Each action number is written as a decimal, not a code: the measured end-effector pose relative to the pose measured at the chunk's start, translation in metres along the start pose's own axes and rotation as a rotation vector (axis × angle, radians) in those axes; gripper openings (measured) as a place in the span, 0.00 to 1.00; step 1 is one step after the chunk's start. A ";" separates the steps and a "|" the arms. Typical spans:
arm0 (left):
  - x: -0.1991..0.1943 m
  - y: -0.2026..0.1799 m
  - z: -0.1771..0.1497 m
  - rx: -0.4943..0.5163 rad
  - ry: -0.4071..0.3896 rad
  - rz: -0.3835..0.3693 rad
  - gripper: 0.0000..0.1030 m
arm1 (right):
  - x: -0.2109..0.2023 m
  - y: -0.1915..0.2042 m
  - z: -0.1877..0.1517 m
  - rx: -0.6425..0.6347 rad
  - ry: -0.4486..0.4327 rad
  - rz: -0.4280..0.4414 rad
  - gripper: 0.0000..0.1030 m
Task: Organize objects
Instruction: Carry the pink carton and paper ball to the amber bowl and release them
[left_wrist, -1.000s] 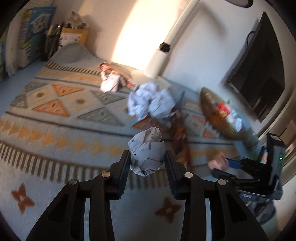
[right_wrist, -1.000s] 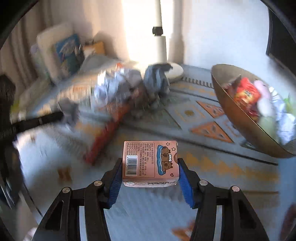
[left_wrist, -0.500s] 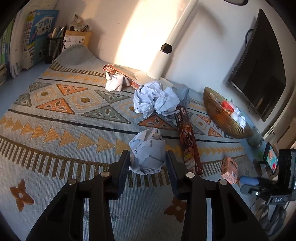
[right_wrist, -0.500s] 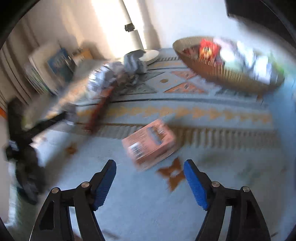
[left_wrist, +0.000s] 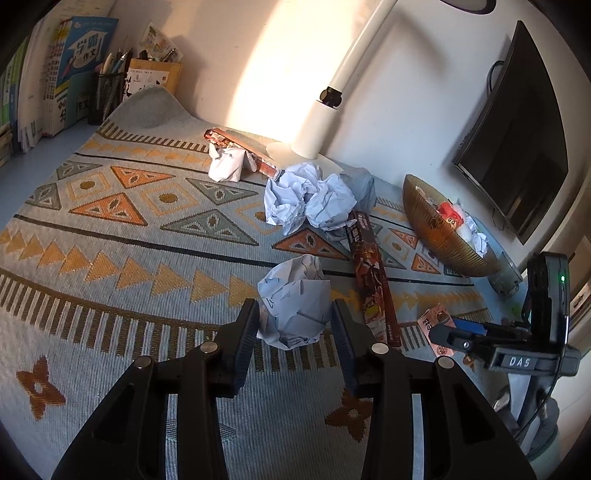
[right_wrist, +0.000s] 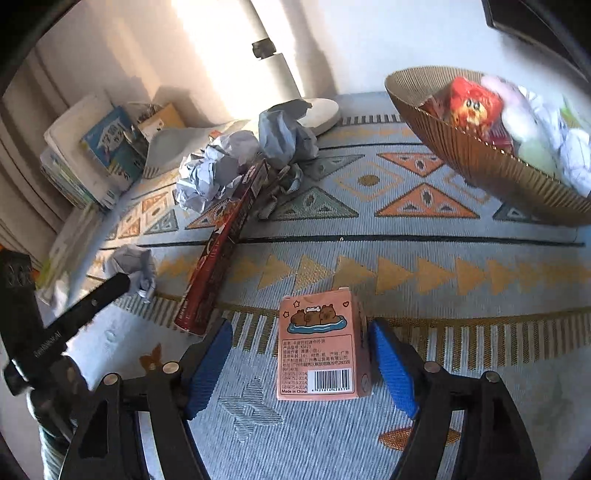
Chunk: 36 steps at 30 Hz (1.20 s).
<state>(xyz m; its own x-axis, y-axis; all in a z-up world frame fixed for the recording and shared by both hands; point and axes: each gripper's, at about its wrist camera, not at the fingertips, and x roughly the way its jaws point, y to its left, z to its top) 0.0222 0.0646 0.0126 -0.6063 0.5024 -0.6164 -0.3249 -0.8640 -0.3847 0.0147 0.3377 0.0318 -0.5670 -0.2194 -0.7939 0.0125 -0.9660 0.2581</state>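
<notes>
left wrist view: left claw (left_wrist: 293, 325), pads pressed against a crumpled paper ball (left_wrist: 295, 302) and gripping it above the patterned rug (left_wrist: 110, 229). on the rug beyond: a heap of crumpled paper (left_wrist: 314, 201), a long red box (left_wrist: 371, 280) lying flat beside it, a smaller paper wad (left_wrist: 226, 165) against a second red box (left_wrist: 240, 149) near the lamp base (left_wrist: 314, 129). far right: woven bowl (left_wrist: 436, 236), already holding a red packet and some paper, so part of the tidying looks done. books (left_wrist: 74, 74) and a pen cup (left_wrist: 107, 94) stand at the back left. the other tool shows low right, next to a pink carton. right wrist view: right claw (right_wrist: 301, 365), jaws spread wide, gripping nothing; the pink carton (right_wrist: 319, 349) lies flat on the rug between the blue pads, touching neither as far as can be seen. the bowl (right_wrist: 472, 151) sits well apart at upper right, well filled. outstanding, by judgement: one paper ball in hand and not yet deposited, the carton not yet picked up, the paper heap, the small wad and both red boxes untouched. more left than done.
</notes>
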 end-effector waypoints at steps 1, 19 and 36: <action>0.000 0.000 0.000 -0.001 0.000 -0.001 0.36 | -0.001 0.000 -0.002 -0.006 -0.004 -0.007 0.73; 0.004 -0.007 0.001 0.022 0.016 0.062 0.31 | -0.025 0.024 -0.021 -0.154 -0.172 -0.080 0.39; -0.028 -0.075 0.023 0.065 -0.074 -0.001 0.16 | -0.044 0.014 -0.025 -0.127 -0.229 0.049 0.39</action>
<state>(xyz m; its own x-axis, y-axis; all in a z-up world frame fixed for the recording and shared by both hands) 0.0470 0.1146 0.0745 -0.6570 0.5018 -0.5626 -0.3706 -0.8649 -0.3385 0.0607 0.3299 0.0564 -0.7345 -0.2434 -0.6335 0.1393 -0.9677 0.2102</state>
